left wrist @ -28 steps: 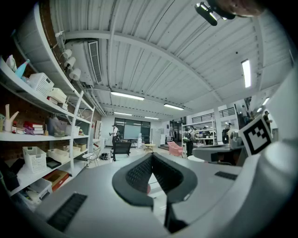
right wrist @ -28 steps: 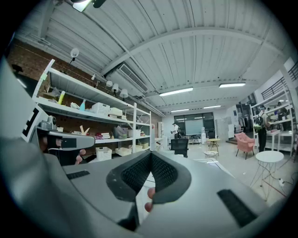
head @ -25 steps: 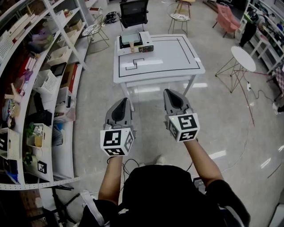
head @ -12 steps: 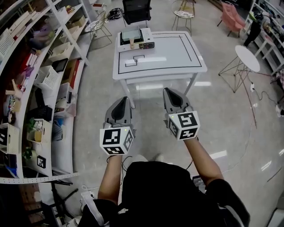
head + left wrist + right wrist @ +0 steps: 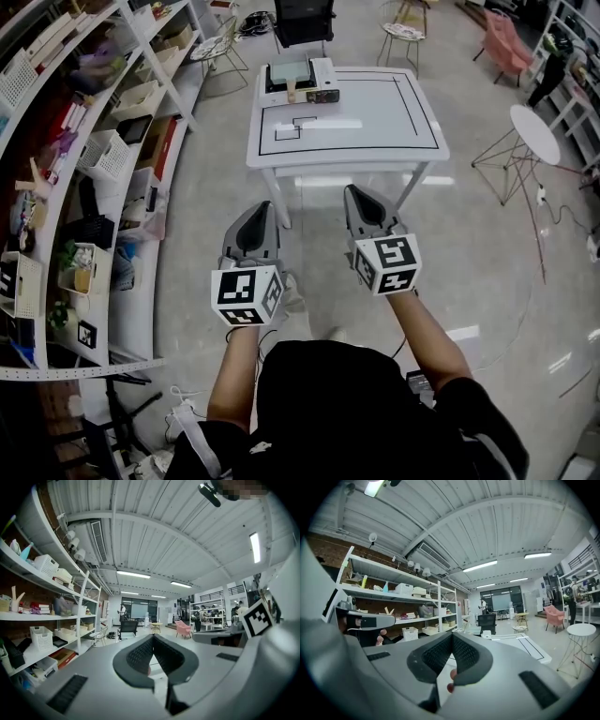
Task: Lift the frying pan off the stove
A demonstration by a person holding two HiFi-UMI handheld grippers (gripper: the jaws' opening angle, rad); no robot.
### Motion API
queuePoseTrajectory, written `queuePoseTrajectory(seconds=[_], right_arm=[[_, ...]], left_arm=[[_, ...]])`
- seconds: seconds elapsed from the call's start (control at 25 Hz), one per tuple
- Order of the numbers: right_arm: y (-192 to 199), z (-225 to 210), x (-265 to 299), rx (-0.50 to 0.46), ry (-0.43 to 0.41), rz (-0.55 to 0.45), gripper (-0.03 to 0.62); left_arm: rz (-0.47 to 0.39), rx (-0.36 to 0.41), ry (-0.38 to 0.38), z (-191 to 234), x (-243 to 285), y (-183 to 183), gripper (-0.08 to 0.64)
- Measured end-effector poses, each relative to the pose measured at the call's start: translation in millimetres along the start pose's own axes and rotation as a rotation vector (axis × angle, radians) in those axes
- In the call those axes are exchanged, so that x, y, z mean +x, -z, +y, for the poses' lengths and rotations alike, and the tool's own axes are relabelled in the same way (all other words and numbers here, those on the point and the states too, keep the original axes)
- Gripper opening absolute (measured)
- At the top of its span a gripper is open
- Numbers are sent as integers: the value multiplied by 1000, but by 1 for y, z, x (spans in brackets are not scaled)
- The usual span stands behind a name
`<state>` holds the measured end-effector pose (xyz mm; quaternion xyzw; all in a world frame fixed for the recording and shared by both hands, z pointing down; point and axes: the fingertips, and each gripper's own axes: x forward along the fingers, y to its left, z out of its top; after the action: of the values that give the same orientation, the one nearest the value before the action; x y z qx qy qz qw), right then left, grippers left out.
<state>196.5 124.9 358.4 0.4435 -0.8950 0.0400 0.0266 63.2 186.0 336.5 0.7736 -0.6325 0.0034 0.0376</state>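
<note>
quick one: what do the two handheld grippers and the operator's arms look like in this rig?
The left gripper and right gripper are matching grey moulded shells that taper to a pointed nose. Their pads are black and dimpled. Each carries a white cube at its rear, printed with black square markers. The person wears a black top; the forearms are uncovered.

I'm holding my left gripper (image 5: 257, 214) and right gripper (image 5: 360, 197) out side by side, arms stretching forward, both jaws pressing together, gripping nothing

Grey square frying pan (image 5: 289, 71) sits on the portable stove (image 5: 323, 94), wooden handle toward me, at the white table's (image 5: 375, 122) far left corner.
</note>
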Motion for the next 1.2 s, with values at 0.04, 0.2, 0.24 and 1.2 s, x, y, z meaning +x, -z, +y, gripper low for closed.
queuePoseTrajectory(seconds=[0.04, 0.2, 0.24, 1.2], right_arm=[[1, -1, 5, 2, 1, 4, 0], [4, -8, 29, 5, 14, 14, 0], [5, -10, 37, 7, 18, 17, 0], [-6, -34, 291, 35, 135, 86, 0]], left_arm=[[1, -2, -1, 4, 4, 1, 11], [11, -11, 8, 20, 27, 6, 11], [14, -17, 11, 25, 33, 8, 11], [65, -74, 95, 210, 222, 4, 11]])
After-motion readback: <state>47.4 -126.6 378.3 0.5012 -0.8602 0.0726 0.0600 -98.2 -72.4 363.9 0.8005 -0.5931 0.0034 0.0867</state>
